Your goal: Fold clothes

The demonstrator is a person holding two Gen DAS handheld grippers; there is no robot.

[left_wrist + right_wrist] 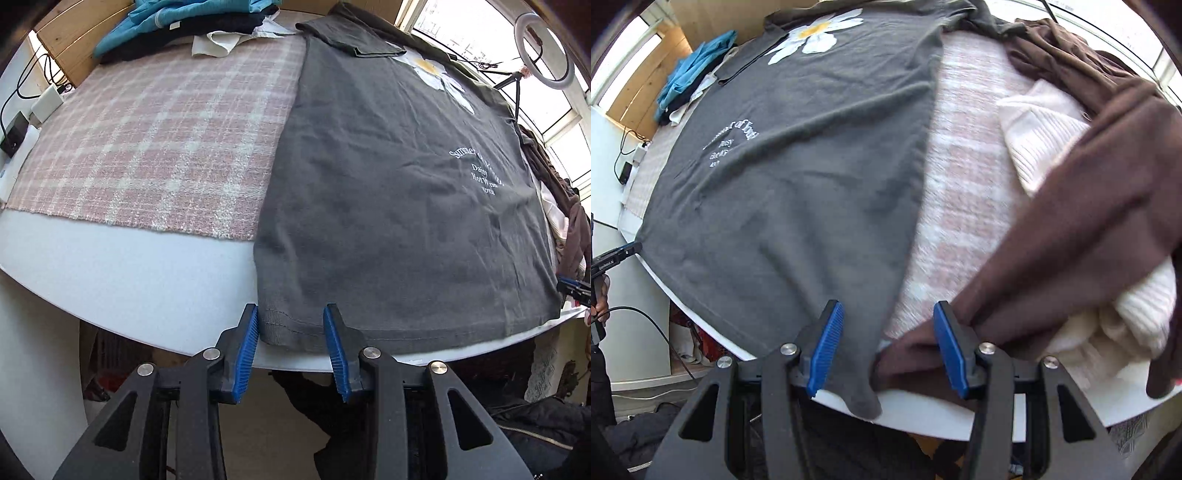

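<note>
A dark grey T-shirt [399,192] with a white daisy print and white lettering lies flat on the table, hem toward me; it also shows in the right wrist view [798,177]. My left gripper [291,332] is open, its blue pads on either side of the shirt's near left hem corner. My right gripper [888,339] is open at the shirt's near right hem corner, which hangs over the table edge between the fingers. The left sleeve [354,40] is folded in over the shirt.
A pink plaid cloth [155,147] covers the white round table [129,280]. Blue and black folded clothes [177,26] lie at the far left. Brown [1089,206] and cream [1045,136] garments are piled beside the right gripper. A ring light [543,48] stands at the far right.
</note>
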